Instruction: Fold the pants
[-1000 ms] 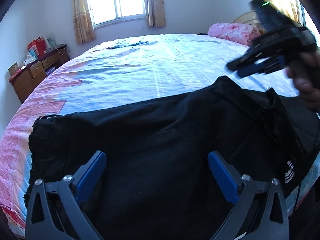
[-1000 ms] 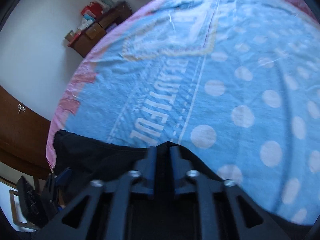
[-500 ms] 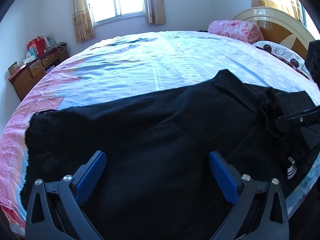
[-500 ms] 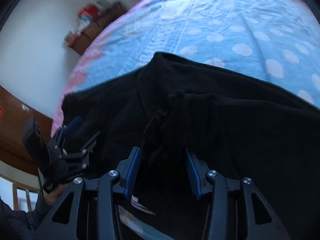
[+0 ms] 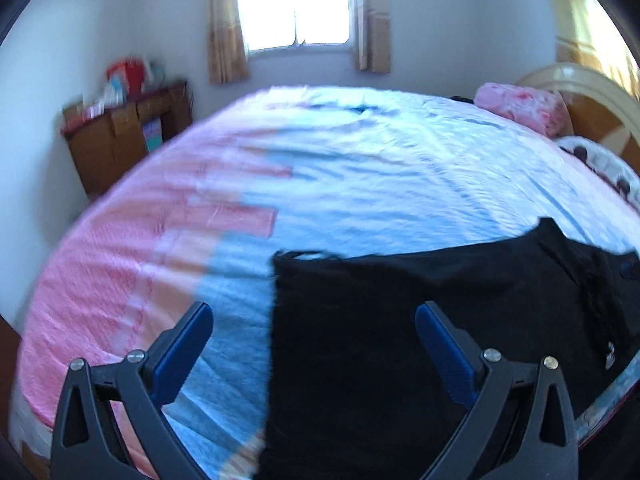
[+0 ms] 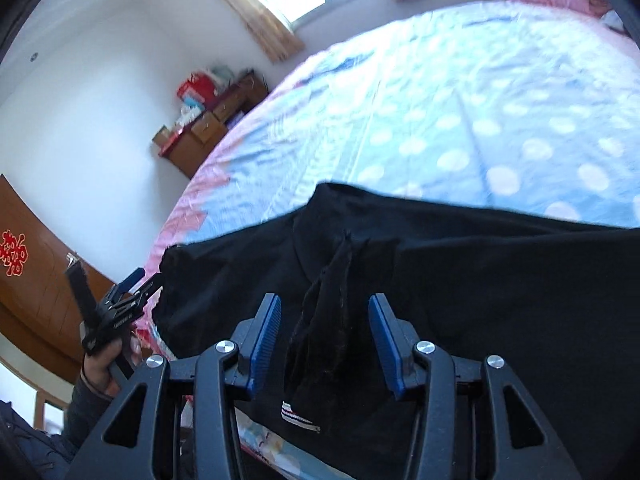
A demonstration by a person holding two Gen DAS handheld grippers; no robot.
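Those soft black cotton pants (image 5: pixel 420 320) lie limp along the frame's bottom on the blue-pink bedsheet (image 5: pixel 360 168), both the left gripper (image 5: pixel 312 344) and right gripper (image 6: pixel 324 332) gaping empty, so I'd pinch the hem edge.

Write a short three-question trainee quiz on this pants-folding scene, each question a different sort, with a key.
1. True or false: the right tool is clamped shut on the black pants.
2. Multiple choice: the left tool has under its fingers A) only bedsheet, B) the pants' left edge, with bedsheet on one side, C) the pink pillow.
3. Fill in: beside the window, against the wall, stands a wooden ____ with clutter on top.

Key: 1 false, its fingers stand apart over a bunched ridge of cloth; 2 B; 3 dresser.
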